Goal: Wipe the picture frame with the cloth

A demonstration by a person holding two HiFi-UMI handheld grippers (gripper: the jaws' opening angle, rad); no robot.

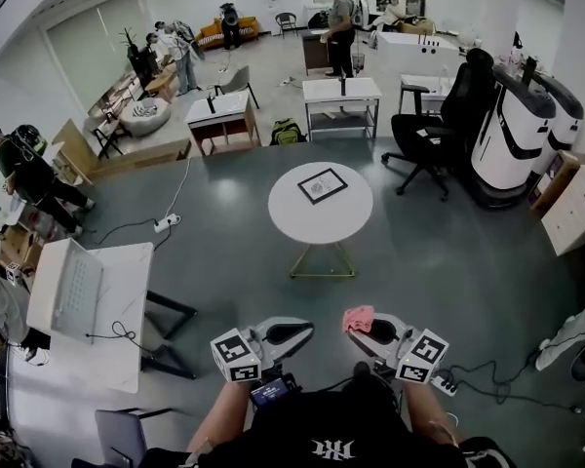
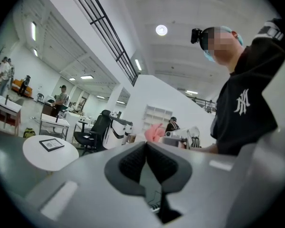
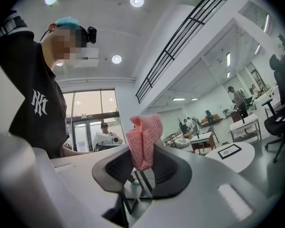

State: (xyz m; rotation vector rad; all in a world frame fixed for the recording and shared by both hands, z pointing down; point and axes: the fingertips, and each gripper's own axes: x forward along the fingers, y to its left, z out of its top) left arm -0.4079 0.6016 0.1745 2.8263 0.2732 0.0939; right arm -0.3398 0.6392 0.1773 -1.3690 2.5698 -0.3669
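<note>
Pinched between the right gripper's (image 3: 142, 156) jaws, the pink cloth (image 3: 143, 137) stands up in a fold; the left gripper (image 2: 146, 156) is closed on nothing. Well ahead, the picture frame (image 1: 323, 185) lies flat on the round table (image 1: 292, 217), so I'd step right up to it before laying that loose fold down flat on the glass.

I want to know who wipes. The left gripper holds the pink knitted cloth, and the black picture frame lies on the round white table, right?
No, the right gripper holds the pink knitted cloth, as the right gripper view shows; the left gripper is shut, empty. The black picture frame does lie on the round white table.
</note>
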